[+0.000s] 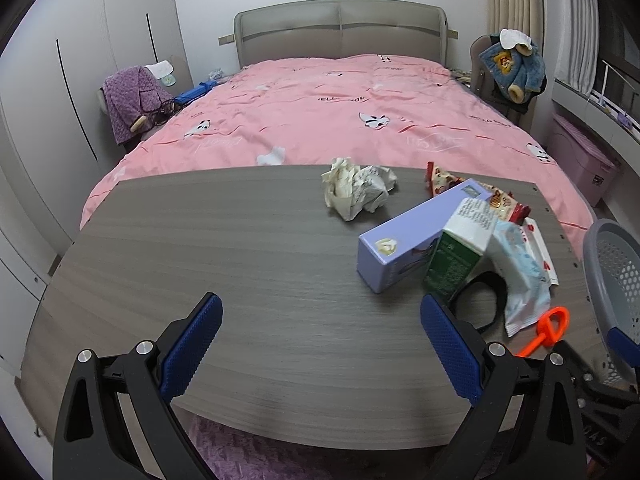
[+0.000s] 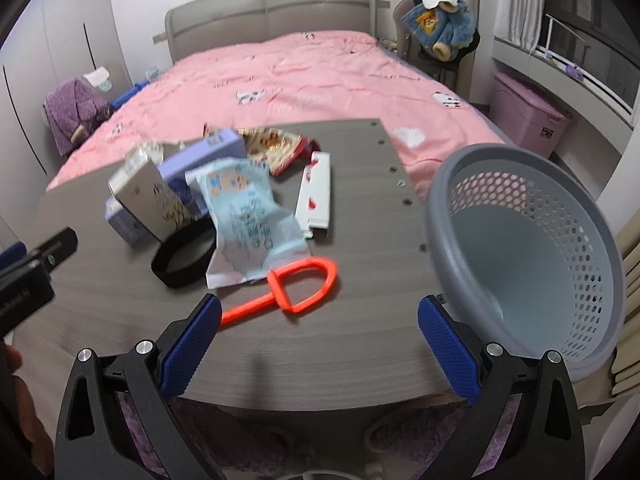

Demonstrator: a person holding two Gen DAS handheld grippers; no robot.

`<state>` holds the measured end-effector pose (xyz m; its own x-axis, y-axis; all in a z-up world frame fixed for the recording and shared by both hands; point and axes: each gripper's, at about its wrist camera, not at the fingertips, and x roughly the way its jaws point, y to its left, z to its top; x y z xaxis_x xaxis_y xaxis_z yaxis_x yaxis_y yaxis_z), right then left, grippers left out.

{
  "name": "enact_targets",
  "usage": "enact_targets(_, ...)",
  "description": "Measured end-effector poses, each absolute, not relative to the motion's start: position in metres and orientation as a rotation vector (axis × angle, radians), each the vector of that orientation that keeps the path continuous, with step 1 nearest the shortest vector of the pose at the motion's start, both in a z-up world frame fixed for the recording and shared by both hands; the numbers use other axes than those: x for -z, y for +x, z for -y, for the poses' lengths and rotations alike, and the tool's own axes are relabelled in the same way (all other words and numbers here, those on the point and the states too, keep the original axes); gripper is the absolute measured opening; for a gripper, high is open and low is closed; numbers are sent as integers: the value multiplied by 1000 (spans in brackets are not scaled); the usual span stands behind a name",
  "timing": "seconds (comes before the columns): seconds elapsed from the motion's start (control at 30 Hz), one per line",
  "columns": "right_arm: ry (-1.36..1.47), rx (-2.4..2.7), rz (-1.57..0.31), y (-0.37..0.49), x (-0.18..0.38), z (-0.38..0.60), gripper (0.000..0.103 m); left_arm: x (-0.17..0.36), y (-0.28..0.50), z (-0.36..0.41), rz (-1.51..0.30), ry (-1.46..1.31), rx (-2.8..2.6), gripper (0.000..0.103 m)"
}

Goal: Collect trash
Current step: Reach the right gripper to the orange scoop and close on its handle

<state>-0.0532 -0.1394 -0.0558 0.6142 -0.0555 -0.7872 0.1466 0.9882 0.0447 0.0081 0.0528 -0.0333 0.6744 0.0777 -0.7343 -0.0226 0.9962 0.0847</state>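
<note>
Trash lies on a grey wood table (image 1: 200,248): crumpled paper (image 1: 358,190), a purple box (image 1: 416,236), a green-and-white carton (image 1: 460,256), a light blue wrapper (image 2: 248,220), a red snack bag (image 2: 276,148), a white flat packet (image 2: 316,192), a black ring (image 2: 180,260) and an orange plastic handle (image 2: 296,288). A grey perforated basket (image 2: 532,248) is tilted at the table's right edge. My left gripper (image 1: 320,344) is open and empty over the table's near side. My right gripper (image 2: 320,344) is open and empty, the basket rim by its right finger.
A bed with a pink cover (image 1: 320,112) lies beyond the table. Chairs with clothes stand at its left (image 1: 136,104) and right (image 1: 508,68). A pink storage box (image 2: 528,120) sits by the window. A purple rug (image 2: 248,440) lies under the table.
</note>
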Motion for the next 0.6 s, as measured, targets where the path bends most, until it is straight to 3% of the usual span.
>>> enact_targets(0.6, -47, 176, -955, -35, 73, 107, 97, 42, 14, -65, -856, 36, -44, 95)
